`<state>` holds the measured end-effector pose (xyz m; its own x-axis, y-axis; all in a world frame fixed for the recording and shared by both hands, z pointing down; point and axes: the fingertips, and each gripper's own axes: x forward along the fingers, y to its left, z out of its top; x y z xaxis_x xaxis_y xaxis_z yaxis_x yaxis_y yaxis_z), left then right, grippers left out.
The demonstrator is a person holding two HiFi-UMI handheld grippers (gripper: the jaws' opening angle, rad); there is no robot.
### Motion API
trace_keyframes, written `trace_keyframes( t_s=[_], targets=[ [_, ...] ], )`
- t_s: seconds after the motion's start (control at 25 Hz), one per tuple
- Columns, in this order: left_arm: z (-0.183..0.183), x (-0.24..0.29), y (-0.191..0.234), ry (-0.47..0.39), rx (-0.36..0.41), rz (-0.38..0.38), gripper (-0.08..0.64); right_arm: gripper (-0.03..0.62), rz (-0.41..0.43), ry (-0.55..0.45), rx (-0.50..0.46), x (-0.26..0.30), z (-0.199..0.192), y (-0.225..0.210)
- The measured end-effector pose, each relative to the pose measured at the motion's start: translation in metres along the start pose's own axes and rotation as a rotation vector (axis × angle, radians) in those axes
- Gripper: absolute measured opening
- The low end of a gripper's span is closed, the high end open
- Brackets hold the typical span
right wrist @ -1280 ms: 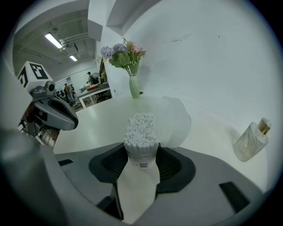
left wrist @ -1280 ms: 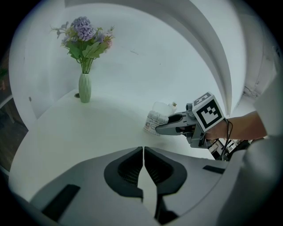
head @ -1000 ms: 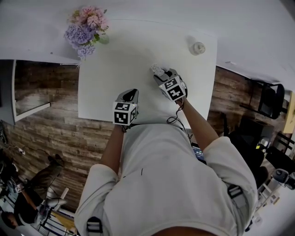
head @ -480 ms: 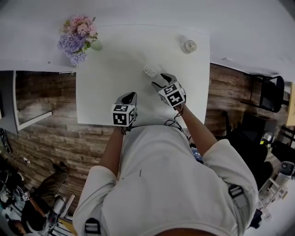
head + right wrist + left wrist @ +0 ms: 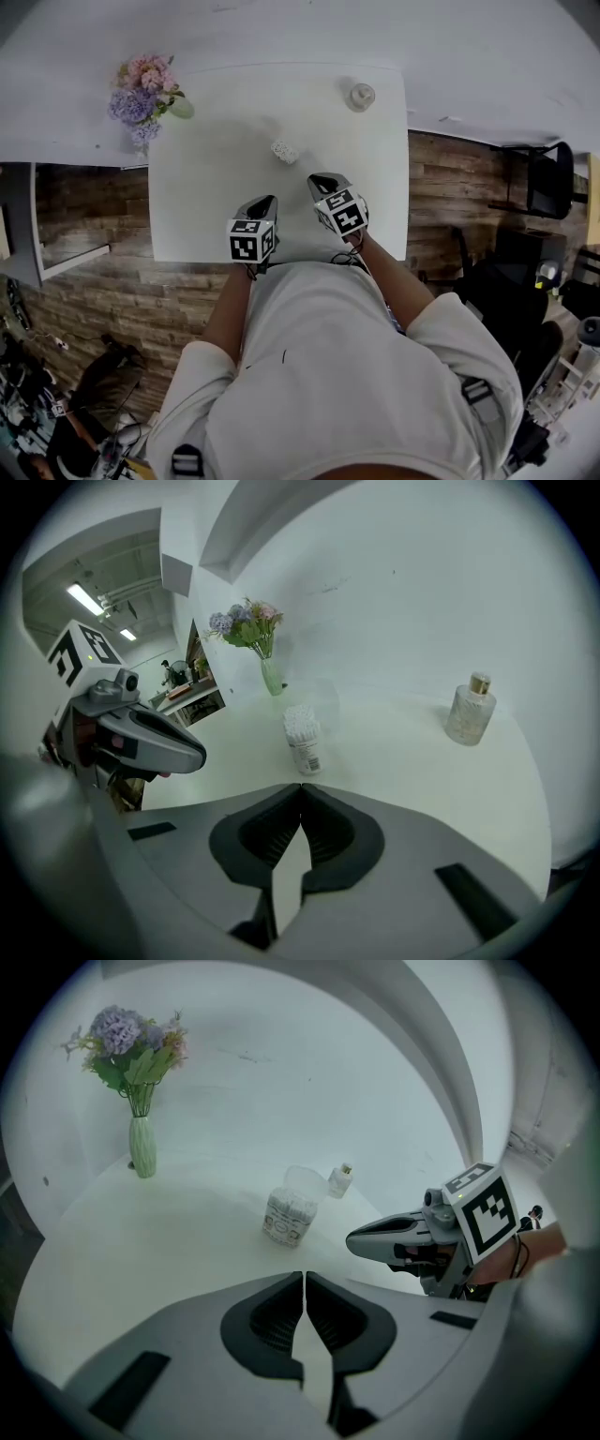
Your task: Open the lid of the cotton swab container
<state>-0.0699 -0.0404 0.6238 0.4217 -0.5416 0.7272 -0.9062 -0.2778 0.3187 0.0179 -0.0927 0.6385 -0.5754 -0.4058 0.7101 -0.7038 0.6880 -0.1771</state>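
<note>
**Cotton swab container standing open, both tools closed and apart from it**

The cotton swab container (image 5: pixel 284 151) is standing upright near the middle of the white surface (image 5: pixel 211 211), touched by neither tool. From the left gripper view its clear lid (image 5: pixel 302 1181) appears to be tipping up and back behind the rim, though it is faint against the white wall (image 5: pixel 309 1072). From the right gripper view the white swab heads are showing at the open top.

The right tool (image 5: pixel 319 180) is hovering just short of the container, on the person's side of it. Its jaws have just been closing and are now meeting edge to edge with nothing between them. The left tool (image 5: pixel 265 202) is hovering beside it, a little nearer the person, pointing down at the bare surface. Its jaws are likewise pressing together on nothing.

A vase of flowers (image 5: pixel 141 98) is standing at the far left corner of the surface, and a small glass bottle (image 5: pixel 361 96) with a pale cap is standing at the far right corner. Both are well apart from the container.
</note>
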Motion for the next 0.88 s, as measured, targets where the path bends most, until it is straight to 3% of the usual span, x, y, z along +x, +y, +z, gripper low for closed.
trace_keyframes(
  t_s=[0.32, 0.56, 0.88],
  targets=[
    [-0.028, -0.017, -0.032, -0.034, -0.053, 0.069, 0.026, -0.003, 0.047, -0.091, -0.009, -0.037, -0.008, 0.008],
    [-0.039, -0.039, -0.049, -0.171, -0.237, 0.123, 0.026, -0.003, 0.054, -0.173, -0.071, -0.077, -0.009, 0.017],
    [0.005, -0.076, -0.058, -0.32, -0.168, 0.128, 0.026, -0.003, 0.021, -0.304, -0.094, -0.121, 0.026, 0.035]
  ],
)
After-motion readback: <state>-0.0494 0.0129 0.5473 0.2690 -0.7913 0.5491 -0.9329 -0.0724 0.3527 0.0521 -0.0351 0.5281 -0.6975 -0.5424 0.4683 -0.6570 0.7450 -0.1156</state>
